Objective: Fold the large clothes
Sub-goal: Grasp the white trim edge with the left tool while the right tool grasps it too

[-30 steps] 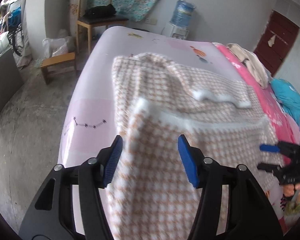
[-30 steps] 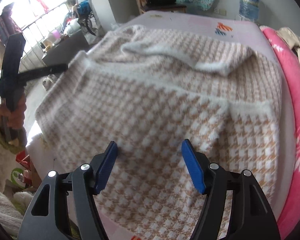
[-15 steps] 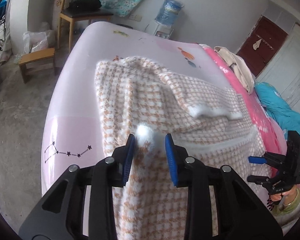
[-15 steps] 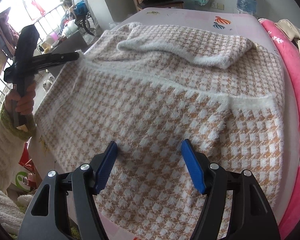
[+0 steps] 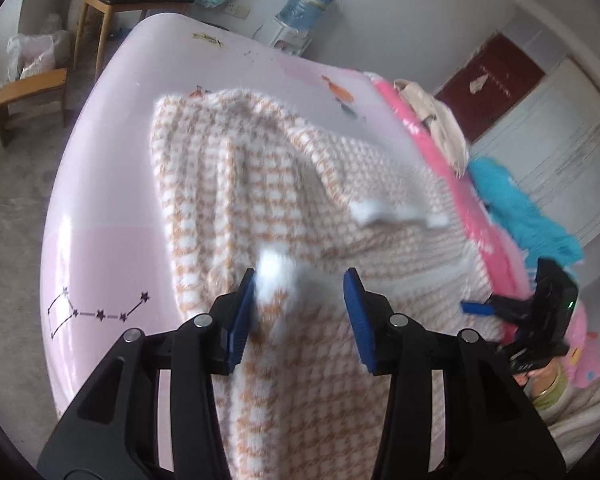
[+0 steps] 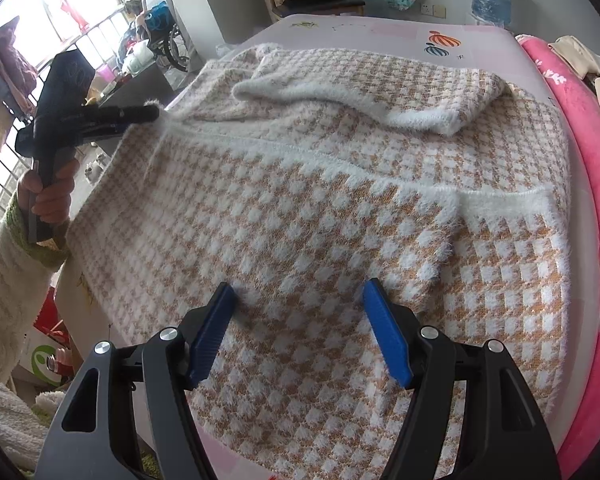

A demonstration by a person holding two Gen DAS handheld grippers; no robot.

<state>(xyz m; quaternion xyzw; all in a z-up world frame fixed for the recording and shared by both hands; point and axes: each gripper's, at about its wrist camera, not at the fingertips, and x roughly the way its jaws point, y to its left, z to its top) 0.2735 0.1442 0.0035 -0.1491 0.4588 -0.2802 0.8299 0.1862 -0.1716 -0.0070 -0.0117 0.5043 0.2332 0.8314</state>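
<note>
Sweater [image 6: 300,208], a large fluffy one with an orange and white check, lies spread over the pink bed [image 5: 112,168], filling most of the near half. It is laid flat so that each fold can be made on a smooth surface. 1 sleeve [image 6: 380,100] is already turned in across the upper part, with its white cuff lying on the body, so I judge the folding has begun but is not far.

In the left wrist view, the left tool [image 5: 300,304] is at the sweater's left edge, where a white fuzzy trim [image 5: 274,272] stands up between its 2 blue pads. The trim touches the left pad only, the other pad is apart from it, and the jaws are opening now, so I think it has no real hold on the cloth. The raised corner suggests this edge is the one to bring over next.

The right tool [image 6: 300,332] hovers over the lower middle of the sweater with its jaws wide and nothing between them. It seems to wait there, ready to press or take the hem
</note>
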